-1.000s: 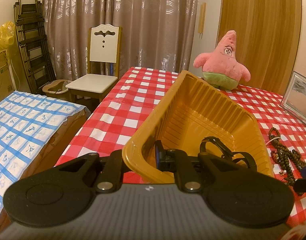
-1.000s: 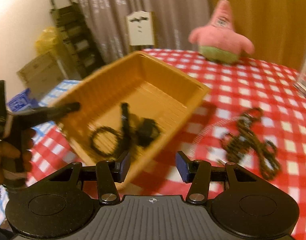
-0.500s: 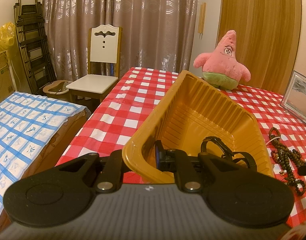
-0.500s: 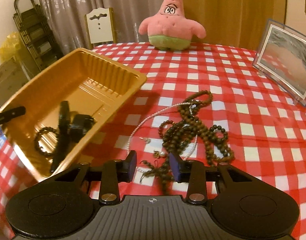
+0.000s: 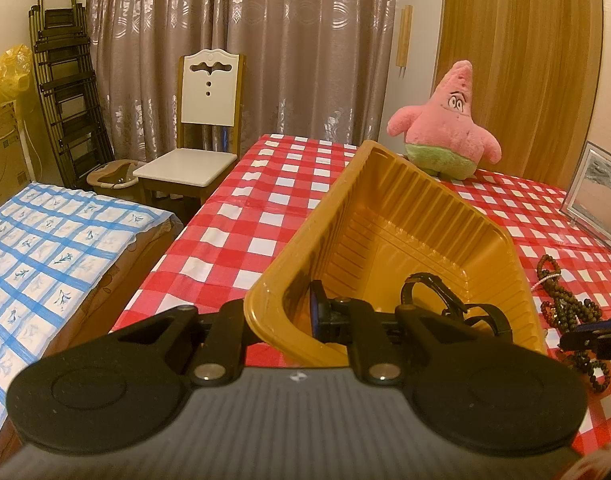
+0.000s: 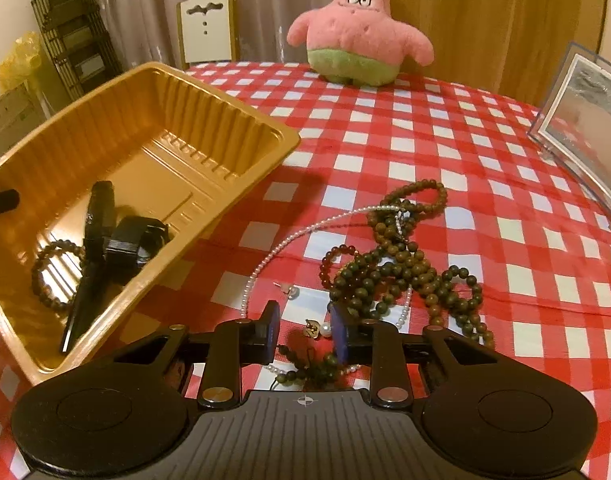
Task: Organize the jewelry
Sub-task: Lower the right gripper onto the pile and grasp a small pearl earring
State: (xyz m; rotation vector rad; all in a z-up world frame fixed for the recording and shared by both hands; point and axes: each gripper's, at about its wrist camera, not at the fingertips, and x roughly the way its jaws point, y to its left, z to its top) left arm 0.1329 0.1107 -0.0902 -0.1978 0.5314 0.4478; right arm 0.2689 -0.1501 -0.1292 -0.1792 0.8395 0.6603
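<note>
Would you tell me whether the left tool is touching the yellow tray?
Touching. In the left wrist view the left tool is shut on the yellow tray, one finger outside its near wall and the other finger inside.

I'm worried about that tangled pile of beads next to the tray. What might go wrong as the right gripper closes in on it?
1. The right gripper, closing over the small earring, sits among bead strands and a thin pearl chain; it may snag several.
2. Lifting one strand could drag the knotted pile along.
3. The left gripper pinches only the tray at its rim, so the tray could tip.
</note>
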